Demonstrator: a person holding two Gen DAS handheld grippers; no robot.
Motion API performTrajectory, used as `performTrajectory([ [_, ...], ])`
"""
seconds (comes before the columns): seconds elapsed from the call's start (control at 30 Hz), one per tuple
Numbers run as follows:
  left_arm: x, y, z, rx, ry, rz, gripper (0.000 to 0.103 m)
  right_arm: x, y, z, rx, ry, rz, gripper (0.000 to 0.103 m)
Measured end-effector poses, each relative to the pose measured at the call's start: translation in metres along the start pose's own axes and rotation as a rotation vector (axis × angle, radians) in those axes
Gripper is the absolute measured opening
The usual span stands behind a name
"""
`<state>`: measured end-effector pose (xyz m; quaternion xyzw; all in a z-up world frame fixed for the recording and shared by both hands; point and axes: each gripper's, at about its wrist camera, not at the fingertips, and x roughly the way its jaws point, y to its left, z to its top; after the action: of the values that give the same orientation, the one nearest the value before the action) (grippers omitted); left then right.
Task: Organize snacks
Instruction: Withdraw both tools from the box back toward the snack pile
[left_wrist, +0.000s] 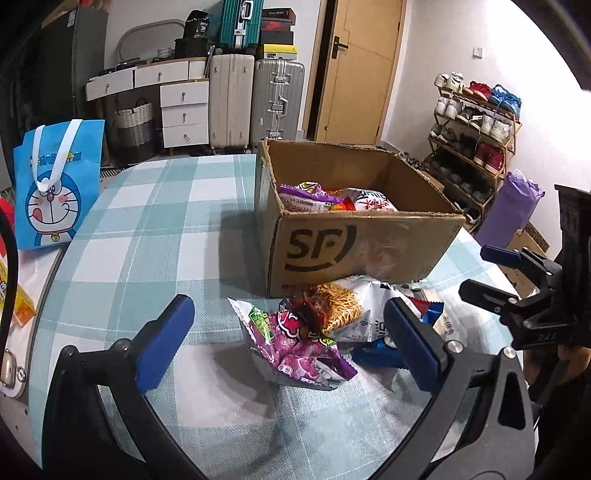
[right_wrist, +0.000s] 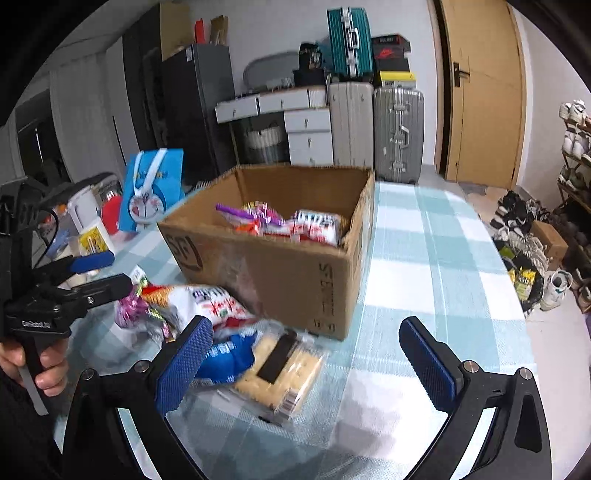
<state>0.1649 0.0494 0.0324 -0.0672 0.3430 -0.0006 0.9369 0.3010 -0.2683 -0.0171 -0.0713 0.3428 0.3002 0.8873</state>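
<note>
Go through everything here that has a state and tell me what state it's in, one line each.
left hand-held gripper: open, empty.
right hand-held gripper: open, empty.
cardboard box: open-topped, upright, partly filled with snack packets.
purple snack packet: lying loose on the table, outside the box.
cracker pack: sealed, lying flat on the table in front of the box.
blue gift bag: standing upright.
door: shut.

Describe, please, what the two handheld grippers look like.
Both the left gripper and the right gripper are black, arched frames with silver bolts. Each carries two long fingers faced with textured blue pads. White lettering marks the left gripper's body in the right wrist view.
</note>
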Motion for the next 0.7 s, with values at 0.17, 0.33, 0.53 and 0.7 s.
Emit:
performTrajectory([
  [0.17,0.006,-0.005,-0.001,0.025,0.025,0.011,0.102,0.013,-0.002,-0.006,0.006,0.051,-0.013,0.103],
  [0.33,0.011,-0.004,-0.002,0.023,0.042,0.009,0.102,0.027,-0.008,-0.01,0.016,0.102,-0.033,0.103],
  [0.53,0.015,0.0,-0.003,0.014,0.049,0.013,0.102,0.038,-0.017,-0.015,0.038,0.143,-0.038,0.103],
  [0.7,0.018,0.002,-0.004,0.015,0.059,0.014,0.102,0.041,-0.023,-0.015,0.053,0.15,-0.047,0.103],
])
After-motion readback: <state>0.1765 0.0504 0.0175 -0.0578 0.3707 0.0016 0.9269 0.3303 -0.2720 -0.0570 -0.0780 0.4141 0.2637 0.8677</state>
